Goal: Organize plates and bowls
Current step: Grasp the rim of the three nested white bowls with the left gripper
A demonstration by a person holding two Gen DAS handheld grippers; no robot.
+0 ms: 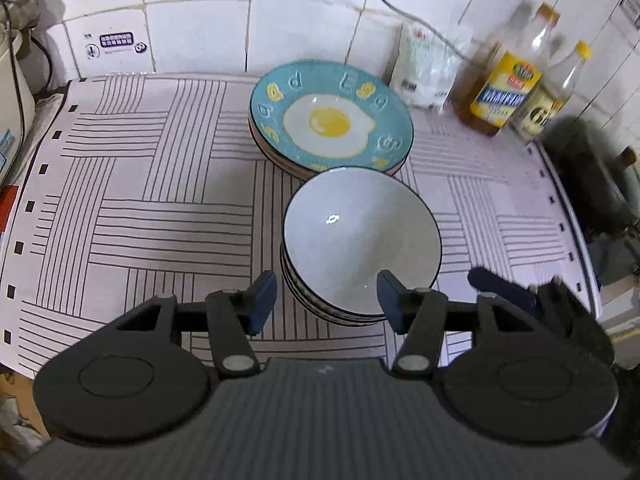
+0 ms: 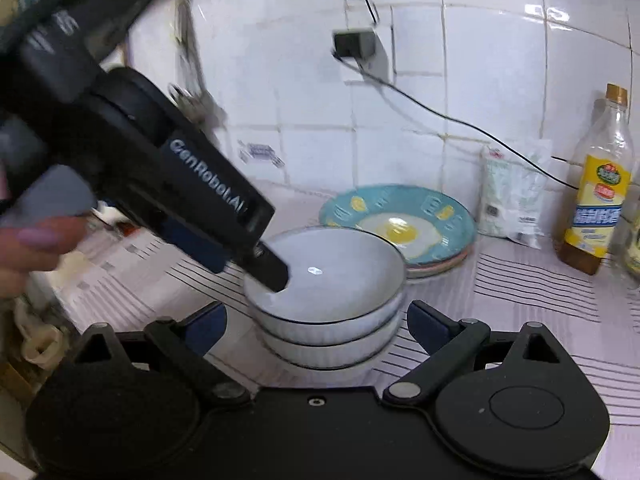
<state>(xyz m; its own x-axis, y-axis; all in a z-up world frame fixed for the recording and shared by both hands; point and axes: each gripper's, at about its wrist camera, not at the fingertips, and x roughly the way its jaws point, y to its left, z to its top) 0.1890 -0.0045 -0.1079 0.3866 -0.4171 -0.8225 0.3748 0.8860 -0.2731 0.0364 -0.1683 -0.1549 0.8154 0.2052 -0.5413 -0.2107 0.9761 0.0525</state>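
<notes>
A stack of white bowls with dark rims (image 1: 360,236) stands on the striped mat; it also shows in the right wrist view (image 2: 332,284). Behind it is a stack of plates topped by a teal fried-egg plate (image 1: 332,120), which shows in the right wrist view too (image 2: 404,224). My left gripper (image 1: 326,300) is open, just above the near rim of the top bowl, with its right fingertip over the bowl's inside. In the right wrist view the left gripper (image 2: 256,256) reaches over the bowl's left rim. My right gripper (image 2: 318,326) is open, its fingers astride the bowl stack, apart from it.
Oil bottles (image 1: 508,80) and a white bag (image 1: 428,68) stand at the back right by the tiled wall. A dark pot (image 1: 588,176) sits at the right edge. A power cable (image 2: 440,112) hangs along the wall. A white appliance (image 1: 12,96) is at the left.
</notes>
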